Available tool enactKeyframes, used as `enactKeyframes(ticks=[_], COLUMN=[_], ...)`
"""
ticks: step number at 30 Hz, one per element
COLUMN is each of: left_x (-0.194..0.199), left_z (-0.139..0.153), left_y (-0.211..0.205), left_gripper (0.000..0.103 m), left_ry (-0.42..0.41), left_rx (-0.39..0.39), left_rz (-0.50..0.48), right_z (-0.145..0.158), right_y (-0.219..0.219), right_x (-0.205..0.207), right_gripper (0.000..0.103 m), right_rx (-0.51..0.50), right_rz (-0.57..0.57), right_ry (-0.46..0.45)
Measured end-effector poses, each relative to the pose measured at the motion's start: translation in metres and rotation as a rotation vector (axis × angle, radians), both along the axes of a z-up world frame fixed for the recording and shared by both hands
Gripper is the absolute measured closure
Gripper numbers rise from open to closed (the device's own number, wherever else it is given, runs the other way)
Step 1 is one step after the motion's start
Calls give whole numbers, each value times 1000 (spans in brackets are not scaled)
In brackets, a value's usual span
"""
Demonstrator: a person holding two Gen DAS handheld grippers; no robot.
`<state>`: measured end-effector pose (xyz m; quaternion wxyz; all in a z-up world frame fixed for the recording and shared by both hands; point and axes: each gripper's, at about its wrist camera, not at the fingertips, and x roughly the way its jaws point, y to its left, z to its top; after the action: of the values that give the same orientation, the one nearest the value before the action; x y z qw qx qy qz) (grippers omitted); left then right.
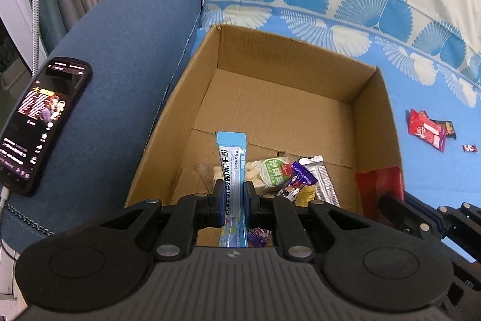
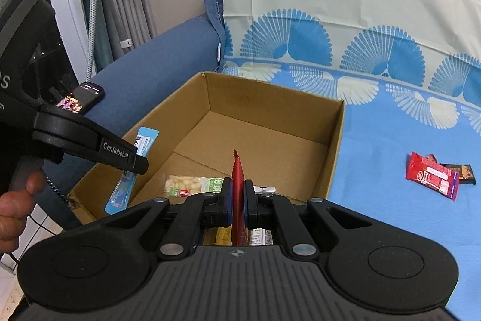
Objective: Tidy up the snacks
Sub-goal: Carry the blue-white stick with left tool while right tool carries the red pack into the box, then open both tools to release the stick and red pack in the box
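Note:
An open cardboard box [image 1: 288, 74] [image 2: 335, 146] stands on the blue cloth. My left gripper [image 1: 231, 196] is shut on a light blue stick packet [image 1: 230, 161], held upright over the box's near end; the packet also shows in the right wrist view [image 2: 144, 143]. My right gripper [image 2: 238, 197] is shut on a red packet [image 2: 237, 179], seen edge-on above the box's near right part; it also shows in the left wrist view [image 1: 378, 188]. Inside the box lie a clear bag of pale sweets with a green label [image 1: 270, 170] [image 2: 186, 184], a purple wrapper [image 1: 300, 175] and a silver packet [image 1: 323, 179].
On the cloth right of the box lie a red snack packet [image 1: 425, 130] [image 2: 430, 176], a dark bar [image 2: 461, 172] and a small wrapped sweet [image 1: 470, 148]. A lit phone [image 1: 39, 122] rests on the blue sofa arm [image 1: 129, 56] left of the box.

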<state>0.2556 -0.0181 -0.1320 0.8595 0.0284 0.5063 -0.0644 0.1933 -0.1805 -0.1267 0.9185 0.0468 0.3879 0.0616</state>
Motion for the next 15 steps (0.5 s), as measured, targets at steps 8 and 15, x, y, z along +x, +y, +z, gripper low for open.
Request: enactKeyframes(ticks=[8, 15], left_x=[14, 21], left_z=[-19, -33], left_y=[-2, -3], left_gripper=[90, 88], left_ry=[39, 66], left_rx=[23, 46], left_rz=[-2, -2], right_z=[-16, -26], right_y=[-4, -3], right_x=[13, 23], right_gripper=[96, 96], right_rx=[11, 14], right_rz=[-6, -4], right_ry=[39, 61])
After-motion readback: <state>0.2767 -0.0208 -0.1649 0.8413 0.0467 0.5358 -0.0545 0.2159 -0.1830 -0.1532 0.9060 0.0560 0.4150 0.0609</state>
